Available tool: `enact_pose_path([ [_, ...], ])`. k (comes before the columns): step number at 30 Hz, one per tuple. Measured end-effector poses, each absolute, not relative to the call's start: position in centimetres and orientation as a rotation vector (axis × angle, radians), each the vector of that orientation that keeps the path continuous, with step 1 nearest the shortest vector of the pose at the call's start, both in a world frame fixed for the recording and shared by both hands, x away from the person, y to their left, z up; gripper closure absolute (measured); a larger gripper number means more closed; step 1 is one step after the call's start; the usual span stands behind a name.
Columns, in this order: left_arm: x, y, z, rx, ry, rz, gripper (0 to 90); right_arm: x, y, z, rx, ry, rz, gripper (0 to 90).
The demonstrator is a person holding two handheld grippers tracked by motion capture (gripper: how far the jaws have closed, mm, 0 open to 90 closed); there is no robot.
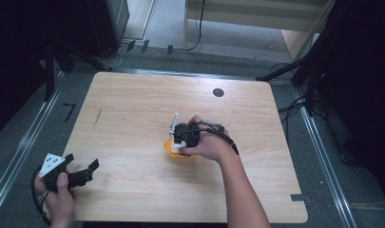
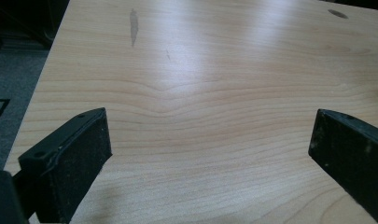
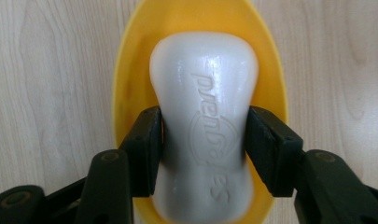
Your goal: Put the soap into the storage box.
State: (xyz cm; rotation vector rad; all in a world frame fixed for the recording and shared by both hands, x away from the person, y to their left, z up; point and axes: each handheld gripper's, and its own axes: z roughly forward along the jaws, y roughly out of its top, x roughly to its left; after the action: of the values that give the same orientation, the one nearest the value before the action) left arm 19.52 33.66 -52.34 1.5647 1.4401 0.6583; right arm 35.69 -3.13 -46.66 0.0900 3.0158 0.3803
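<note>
A white soap bar [image 3: 204, 79] with raised lettering lies in a yellow oval dish [image 3: 130, 70] on the wooden table. My right gripper [image 3: 204, 140] points straight down at it, and its two black pads [image 3: 147, 149] press on the narrow waist of the bar from both sides. From above, the right gripper [image 1: 179, 145] sits over the yellow dish [image 1: 169, 151] at the table's middle, with the hand covering most of the soap. My left gripper [image 1: 81, 162] is held at the table's front left corner, open, with bare wood between its jaws [image 2: 207, 144].
A dark round hole [image 1: 218, 92] marks the far side of the table [image 1: 133, 95], and a dark streak [image 1: 98, 116] lies on the left part. Stands, cables and a metal rail line the floor around the table.
</note>
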Motion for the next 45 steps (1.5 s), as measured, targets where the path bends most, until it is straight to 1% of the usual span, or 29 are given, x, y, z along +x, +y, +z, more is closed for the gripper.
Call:
enact_pose_path([
  [1, 19.5, 33.7, -52.3, 1.564, 1.441, 0.658, 0.0, 35.8, -3.3, -46.2, 0.126, 3.009, 0.412, 45.1],
  [9, 19.5, 33.7, -52.3, 1.565, 1.440, 0.657, 0.0, 35.8, -4.4, -45.2, 0.163, 2.984, 0.462, 43.9],
  [19, 19.5, 33.6, -52.3, 1.570, 1.440, 0.663, 0.0, 35.7, -7.6, -43.6, 0.286, 2.944, 0.543, 42.5],
  [30, 19.5, 33.6, -52.3, 1.573, 1.438, 0.665, 0.0, 35.4, -10.5, -42.9, 0.395, 2.911, 0.574, 38.8],
  [34, 19.5, 33.5, -52.3, 1.574, 1.437, 0.669, 0.0, 35.1, -11.5, -42.8, 0.432, 2.904, 0.573, 36.2],
  [35, 19.5, 33.5, -52.3, 1.575, 1.438, 0.668, 0.0, 34.9, -12.0, -42.7, 0.456, 2.895, 0.578, 34.1],
  [36, 19.5, 33.5, -52.3, 1.575, 1.438, 0.668, 0.0, 34.9, -12.0, -42.7, 0.456, 2.895, 0.578, 34.1],
  [37, 19.5, 33.5, -52.3, 1.578, 1.437, 0.669, 0.0, 34.7, -12.5, -42.6, 0.478, 2.878, 0.590, 31.3],
  [38, 19.5, 33.5, -52.3, 1.577, 1.437, 0.670, 0.0, 34.7, -12.5, -42.6, 0.478, 2.878, 0.590, 31.3],
  [41, 19.5, 33.5, -52.3, 1.577, 1.437, 0.670, 0.0, 34.4, -13.7, -42.8, 0.524, 2.845, 0.621, 27.6],
  [45, 19.5, 33.5, -52.3, 1.577, 1.437, 0.669, 0.0, 34.1, -14.6, -43.2, 0.563, 2.832, 0.632, 25.9],
])
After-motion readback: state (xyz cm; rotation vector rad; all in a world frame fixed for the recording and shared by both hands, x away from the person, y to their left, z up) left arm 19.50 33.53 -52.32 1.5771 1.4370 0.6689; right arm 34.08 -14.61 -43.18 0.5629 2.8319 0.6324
